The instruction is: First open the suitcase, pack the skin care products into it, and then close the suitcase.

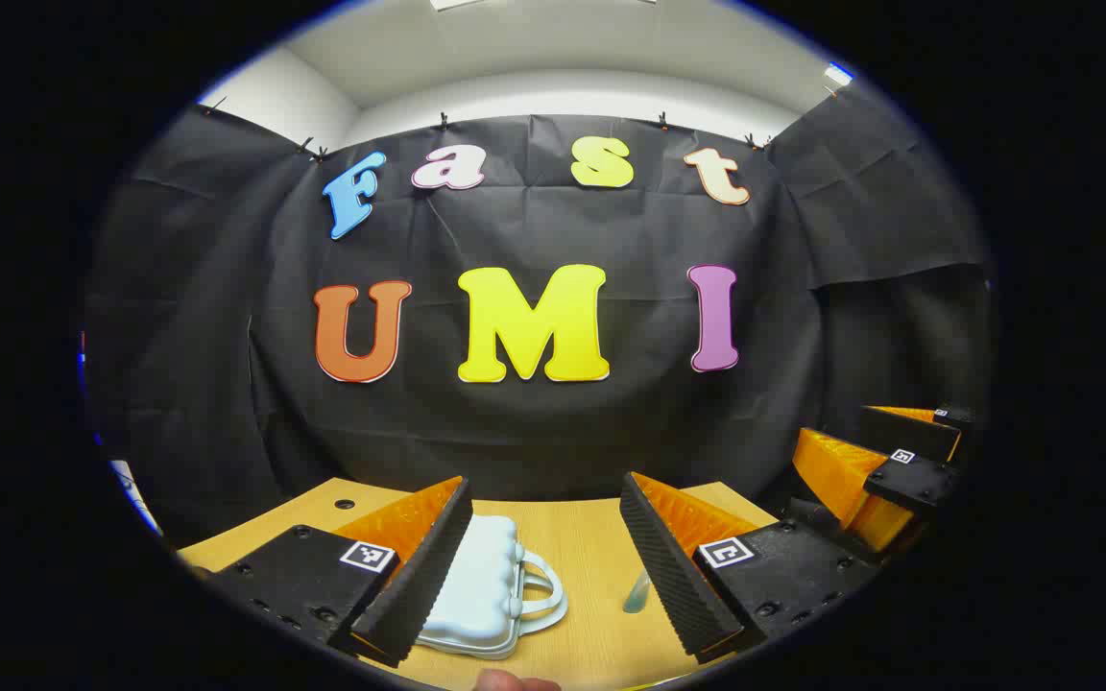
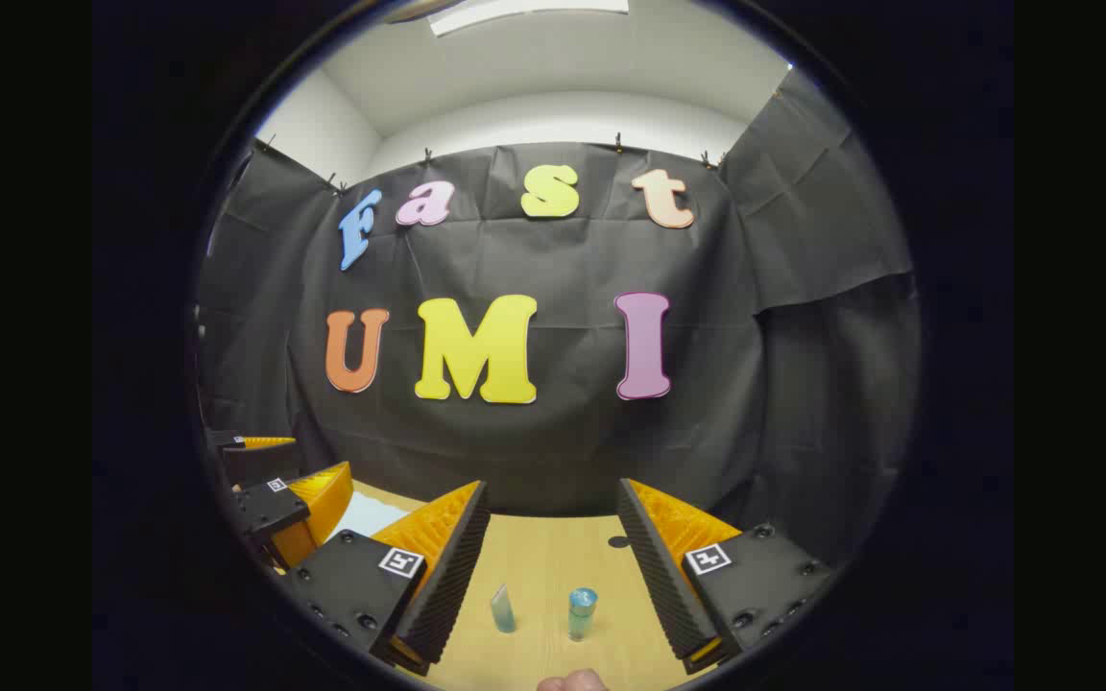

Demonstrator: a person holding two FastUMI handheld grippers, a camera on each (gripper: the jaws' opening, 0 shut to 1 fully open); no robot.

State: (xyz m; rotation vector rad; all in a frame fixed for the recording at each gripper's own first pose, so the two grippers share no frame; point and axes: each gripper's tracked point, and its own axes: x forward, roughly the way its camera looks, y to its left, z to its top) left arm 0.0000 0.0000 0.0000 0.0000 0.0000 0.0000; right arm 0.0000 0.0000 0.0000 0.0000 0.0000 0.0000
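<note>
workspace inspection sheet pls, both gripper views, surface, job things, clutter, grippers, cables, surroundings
surface: light wooden table, with a small dark hole near its far edge.
job's things: pale blue suitcase lies flat and closed, handle toward the middle of the table; a small tapered tube and a blue-capped bottle stand upright, apart from each other.
clutter: nothing seen.
grippers: left gripper open, above the suitcase's edge, holding nothing; right gripper open, the tube and bottle showing between its fingers, untouched.
cables: nothing seen.
surroundings: black cloth wall behind the table, white ceiling with a light panel above.
</note>
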